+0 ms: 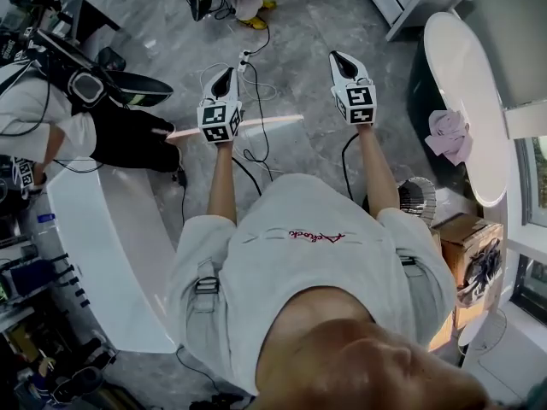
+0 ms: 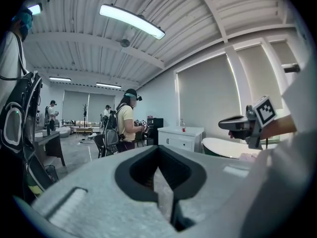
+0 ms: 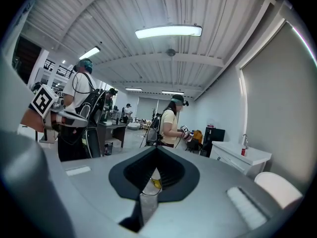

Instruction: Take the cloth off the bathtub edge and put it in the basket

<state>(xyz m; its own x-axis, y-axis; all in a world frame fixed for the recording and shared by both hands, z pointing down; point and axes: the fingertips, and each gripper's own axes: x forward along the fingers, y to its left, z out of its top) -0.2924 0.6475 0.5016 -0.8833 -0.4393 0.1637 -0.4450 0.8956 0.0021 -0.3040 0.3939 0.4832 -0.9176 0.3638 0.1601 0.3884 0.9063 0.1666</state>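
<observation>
1. The left tool [image 1: 226,75] is held out in front of the person at about 11 o'clock in the head view. Its jaws are pressed together with nothing between them.
2. The right tool [image 1: 340,59] is at about 1 o'clock, level with the left one and well apart from it. Its jaws are also closed tight and empty.
3. Both tools are held over the grey floor [image 1: 299,24], and neither touches anything.
4. The pink cloth [image 1: 449,133] lies crumpled on the edge of the white bathtub [image 1: 468,67]. It is at about 4 o'clock from the right tool and well apart from it.
5. The bathtub runs along the right side of the head view, from 1 to 3 o'clock.
6. A round wire basket [image 1: 416,197] stands on the floor at about 7 o'clock from the cloth, near the tub's end. What is inside it cannot be made out.
7. A cardboard box [image 1: 468,244] sits just beside the basket, at its 4 o'clock.
8. Cables [image 1: 254,148] trail over the floor between the two tools.
9. A white counter [image 1: 102,254] stretches from 8 to 9 o'clock, and another person [image 1: 51,118] is at 10 o'clock.
</observation>
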